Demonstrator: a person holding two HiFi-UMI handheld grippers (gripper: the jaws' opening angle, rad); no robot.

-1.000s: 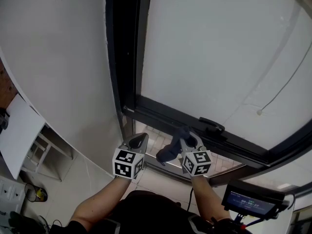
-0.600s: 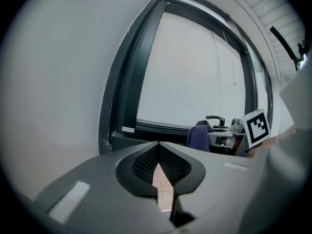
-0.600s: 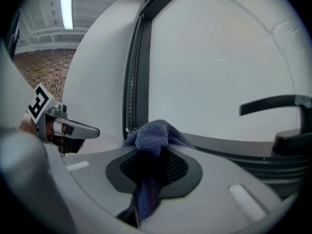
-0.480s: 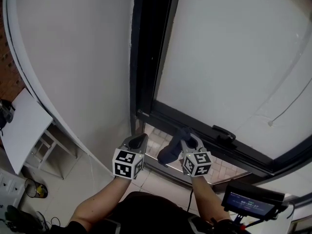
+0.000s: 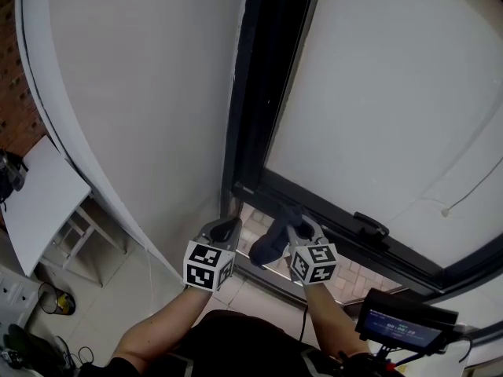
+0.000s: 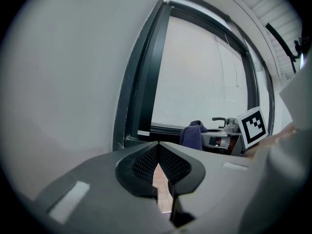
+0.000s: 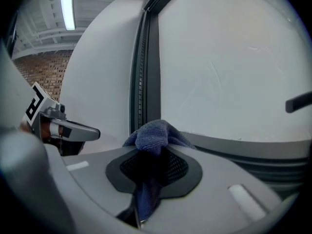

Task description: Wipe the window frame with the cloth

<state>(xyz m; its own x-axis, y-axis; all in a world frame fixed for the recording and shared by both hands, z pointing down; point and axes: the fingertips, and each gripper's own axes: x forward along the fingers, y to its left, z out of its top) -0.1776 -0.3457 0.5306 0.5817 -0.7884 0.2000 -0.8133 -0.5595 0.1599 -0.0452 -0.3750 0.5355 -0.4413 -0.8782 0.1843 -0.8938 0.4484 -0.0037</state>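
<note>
My right gripper (image 5: 293,225) is clamped on the cloth (image 5: 270,243), with the window frame (image 5: 260,93) at 12 o'clock.
The cloth's middle is buried between my right jaws. A dark blue, nubbly wad bulges past their tips, and a tail hangs at 6 o'clock. I cannot tell if it touches the frame, whose dark upright runs off the top edge. My left gripper (image 5: 229,227), at the cloth's 9 o'clock, has its jaws pressed together with nothing between them.
</note>
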